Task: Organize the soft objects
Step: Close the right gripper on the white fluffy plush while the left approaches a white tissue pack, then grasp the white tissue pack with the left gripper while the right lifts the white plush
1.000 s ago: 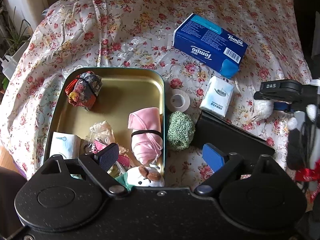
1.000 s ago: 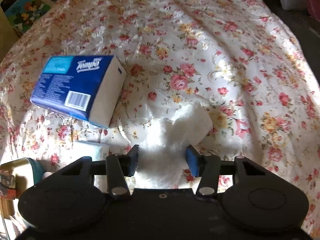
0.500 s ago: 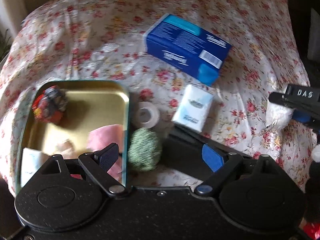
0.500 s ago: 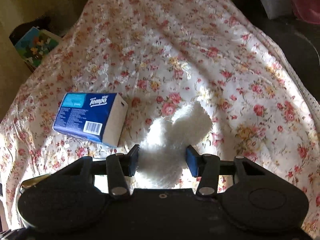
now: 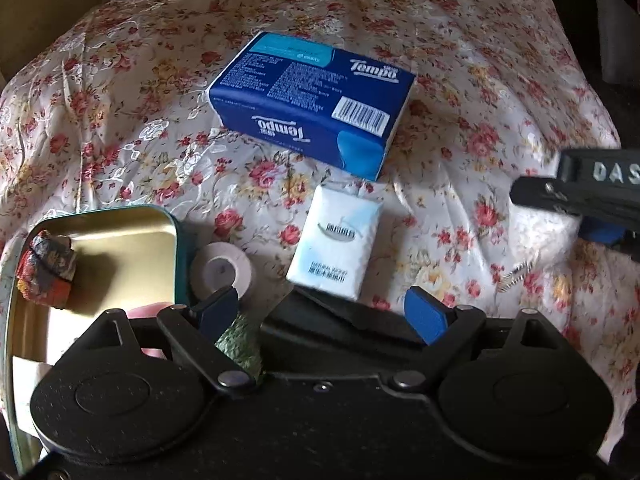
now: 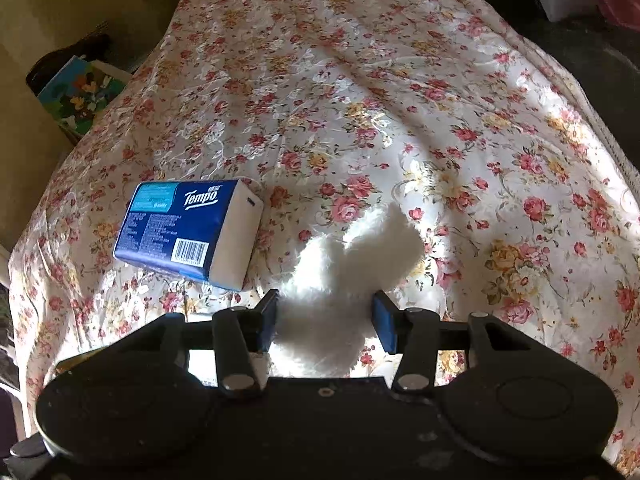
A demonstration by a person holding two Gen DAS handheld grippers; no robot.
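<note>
Your right claw (image 6: 325,316) is closed on a white fluffy toy (image 6: 352,264), its pads pressed into the fur on both sides; the toy hangs clear of the flowered cloth (image 6: 400,100), presumably so it can be carried to the tin. Your left claw (image 5: 320,312) stands wide open and holds nothing, and points down at the small white tissue pack (image 5: 336,240), which lies at twelve o'clock just ahead of its fingertips and looks like the next pick. The blue Tempo tissue pack (image 5: 312,100) lies beyond that, also at twelve o'clock. The gold tin (image 5: 120,248), at nine o'clock from the left claw, already holds a patterned cloth bundle (image 5: 46,268), so it probably serves as the collecting place. A tape roll (image 5: 222,270) sits just beside the tin's rim, and a green knitted piece (image 5: 240,344) lies under the left claw's finger. The right claw also shows at three o'clock in the left view.
</note>
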